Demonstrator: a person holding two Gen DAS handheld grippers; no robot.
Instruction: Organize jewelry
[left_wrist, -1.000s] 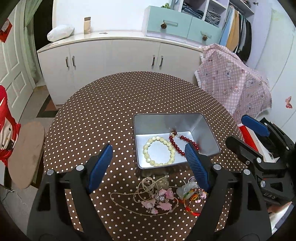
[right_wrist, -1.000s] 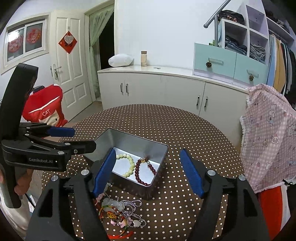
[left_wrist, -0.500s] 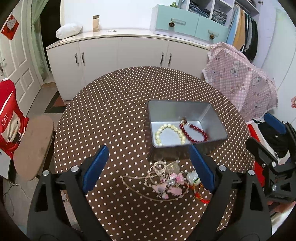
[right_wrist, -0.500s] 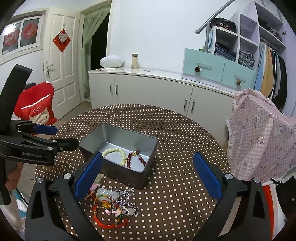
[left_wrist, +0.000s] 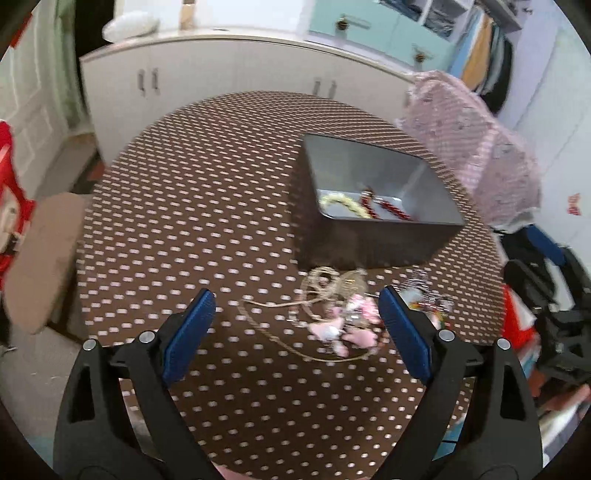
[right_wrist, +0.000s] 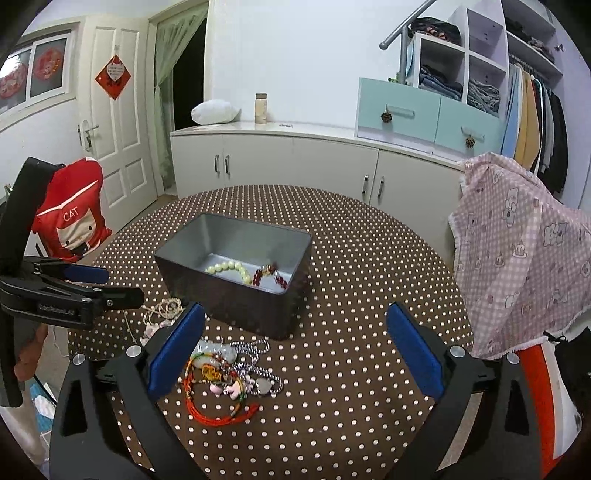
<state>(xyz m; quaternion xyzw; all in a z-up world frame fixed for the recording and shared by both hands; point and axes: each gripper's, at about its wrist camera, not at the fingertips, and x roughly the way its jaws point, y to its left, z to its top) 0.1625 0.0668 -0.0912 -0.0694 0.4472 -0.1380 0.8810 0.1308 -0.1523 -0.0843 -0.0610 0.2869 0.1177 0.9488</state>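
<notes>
Jewelry (right_wrist: 229, 373) lies heaped on the table (right_wrist: 369, 280) just before the tin (right_wrist: 236, 269), which holds two bracelets (right_wrist: 251, 275). Both grippers, left (left_wrist: 295, 325) and right (right_wrist: 295, 343), have just been opening and gape empty. A cloth-draped chair (right_wrist: 517, 258) stands beside.

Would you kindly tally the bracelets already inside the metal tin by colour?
Pale cream bead bracelet: 1
Dark red bead bracelet: 1
Total in the metal tin: 2
The tangled jewelry pile on the table is too knotted to count.
</notes>
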